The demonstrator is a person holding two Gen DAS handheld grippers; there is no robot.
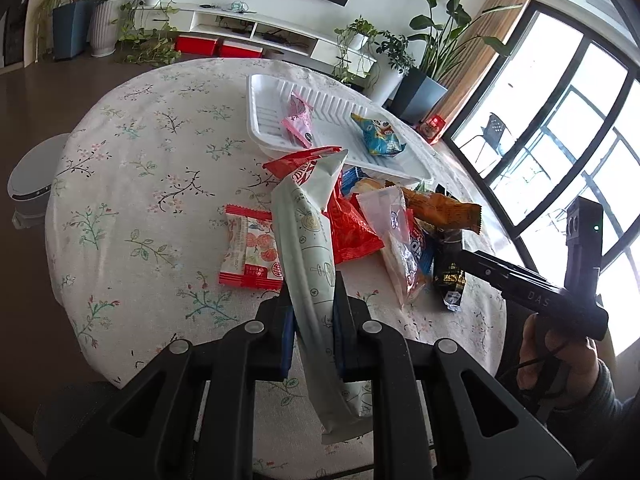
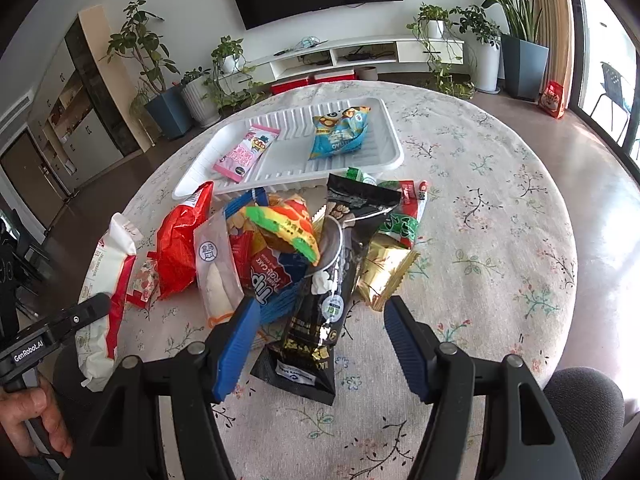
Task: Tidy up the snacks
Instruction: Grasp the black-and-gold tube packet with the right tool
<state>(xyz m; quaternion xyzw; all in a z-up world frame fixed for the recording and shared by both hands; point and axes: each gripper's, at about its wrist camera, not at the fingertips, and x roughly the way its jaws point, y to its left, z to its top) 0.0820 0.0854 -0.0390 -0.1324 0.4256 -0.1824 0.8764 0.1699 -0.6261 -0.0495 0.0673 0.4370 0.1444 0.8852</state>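
My left gripper (image 1: 314, 312) has its jaws clamped across the middle of a long white snack pack (image 1: 310, 256), light, soft and crinkly, so it will sag and could slip; a mid-length hold seems best. My right gripper (image 2: 320, 344) hangs with jaws apart over a black packet (image 2: 316, 320) in the pile. The desk (image 1: 140, 160) wears a floral cloth, with a white tray (image 1: 280, 92) beyond, in a room of potted plants.

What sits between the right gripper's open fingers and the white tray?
The snack pile: a black packet lies nearest the right gripper, with the rest of the pile beyond it, up to the tray. The right wrist view shows it.
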